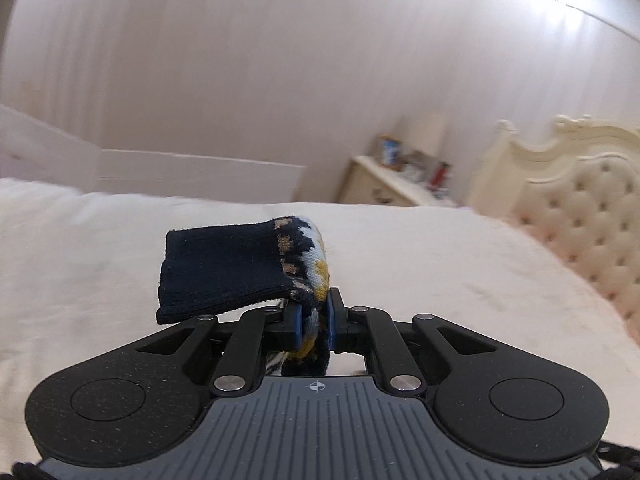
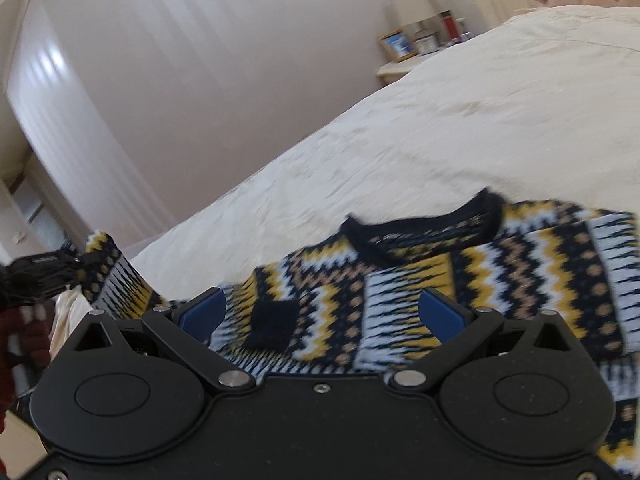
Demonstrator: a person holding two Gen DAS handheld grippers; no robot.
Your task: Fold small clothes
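Note:
A small knit sweater (image 2: 420, 280) with navy, yellow, white and tan zigzag bands lies on the cream bedspread (image 2: 460, 120), its navy collar (image 2: 424, 232) facing away. My left gripper (image 1: 314, 320) is shut on the sleeve (image 1: 312, 264) and holds it off the bed; the navy cuff (image 1: 224, 272) flops over to the left. That gripper also shows at the left of the right wrist view (image 2: 80, 264), lifting the sleeve (image 2: 112, 276). My right gripper (image 2: 322, 312) is open just above the sweater's body, its blue pads (image 2: 440, 312) wide apart.
A cream nightstand (image 1: 384, 188) with a framed picture (image 2: 396, 44) and small items stands past the bed. A tufted cream headboard (image 1: 580, 208) is at the right. Pale walls lie behind. A person's dark red sleeve (image 2: 12, 344) is at the left edge.

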